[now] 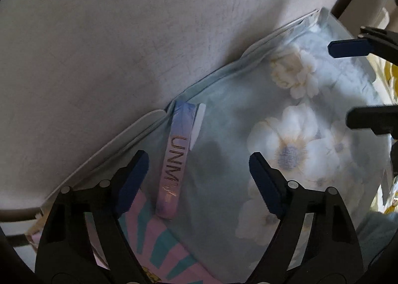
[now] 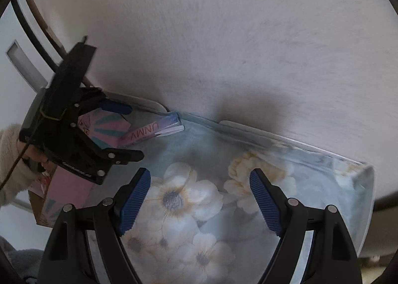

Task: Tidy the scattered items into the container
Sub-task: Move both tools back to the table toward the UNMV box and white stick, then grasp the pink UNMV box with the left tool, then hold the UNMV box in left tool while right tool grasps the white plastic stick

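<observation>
Your left gripper [image 1: 196, 179] hangs released over the floral container [image 2: 323, 184], the pink-and-teal box [image 1: 159, 246] under its left finger and the UNMV box [image 1: 174, 164] between its jaws, untouched. Your right gripper [image 2: 200, 199] is released too, empty above the container's floor.

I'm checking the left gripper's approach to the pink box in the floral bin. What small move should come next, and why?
Probably close the left gripper on the pink box: its open jaws already straddle the box's end, beside the slim UNMV box inside the floral bin.
</observation>
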Demonstrator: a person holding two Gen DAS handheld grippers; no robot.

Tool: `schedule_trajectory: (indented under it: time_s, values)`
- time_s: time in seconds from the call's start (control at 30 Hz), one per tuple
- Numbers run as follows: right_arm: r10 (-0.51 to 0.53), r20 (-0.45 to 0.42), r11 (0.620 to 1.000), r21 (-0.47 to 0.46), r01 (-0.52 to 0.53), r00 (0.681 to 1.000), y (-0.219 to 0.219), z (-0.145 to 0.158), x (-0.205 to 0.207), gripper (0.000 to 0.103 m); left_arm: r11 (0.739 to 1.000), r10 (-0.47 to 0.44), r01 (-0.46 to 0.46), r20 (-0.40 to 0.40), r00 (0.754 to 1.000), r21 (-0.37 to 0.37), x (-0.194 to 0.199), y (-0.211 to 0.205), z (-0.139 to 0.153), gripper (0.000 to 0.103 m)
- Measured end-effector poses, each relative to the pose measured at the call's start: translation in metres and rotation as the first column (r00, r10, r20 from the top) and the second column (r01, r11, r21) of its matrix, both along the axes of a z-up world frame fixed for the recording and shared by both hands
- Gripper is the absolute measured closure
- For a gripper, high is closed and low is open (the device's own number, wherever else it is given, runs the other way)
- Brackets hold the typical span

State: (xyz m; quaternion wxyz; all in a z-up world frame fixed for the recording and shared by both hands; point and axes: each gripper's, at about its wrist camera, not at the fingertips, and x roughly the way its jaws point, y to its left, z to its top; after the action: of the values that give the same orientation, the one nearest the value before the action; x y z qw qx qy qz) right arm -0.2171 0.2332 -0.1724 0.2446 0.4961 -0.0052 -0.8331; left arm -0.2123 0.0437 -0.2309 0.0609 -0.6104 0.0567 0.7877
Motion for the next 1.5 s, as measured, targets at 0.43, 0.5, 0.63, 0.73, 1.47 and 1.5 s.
schedule_trajectory:
  time_s: [0.43, 0.5, 0.63, 0.73, 1.47, 1.5]
  values:
    - [0.064, -0.018, 0.996, -0.062, -0.065, 0.998, 0.002, 0.005, 0.003, 0.024, 0.982, 0.045, -0.01, 0.186, 0.982, -0.186, -0.013, 0.0, -0.038, 0.044]
    - [0.065, -0.021, 0.996, -0.063, -0.066, 0.998, 0.005, 0.006, 0.005, 0.024, 0.988, 0.076, -0.048, 0.19, 0.979, -0.149, -0.014, -0.005, -0.037, 0.056]
    - [0.065, -0.018, 0.996, -0.06, -0.066, 0.998, 0.011, 0.005, 0.008, 0.024, 0.992, 0.126, -0.119, 0.216, 0.968, -0.045, -0.012, -0.013, -0.035, 0.079]
    - [0.072, -0.01, 0.996, -0.05, -0.073, 0.997, 0.009, 0.0, 0.005, 0.024, 0.988, 0.149, -0.14, 0.208, 0.967, -0.06, -0.006, -0.011, -0.032, 0.08]
    - [-0.128, 0.174, 0.992, 0.042, 0.123, 0.976, -0.096, -0.071, -0.07, 0.068, 0.841, 0.492, -0.502, 0.101, 0.865, 0.202, 0.148, 0.028, 0.034, 0.082]
    - [-0.137, 0.176, 0.99, 0.052, 0.129, 0.975, -0.099, -0.071, -0.071, 0.068, 0.842, 0.488, -0.497, 0.095, 0.868, 0.212, 0.147, 0.033, 0.037, 0.082]
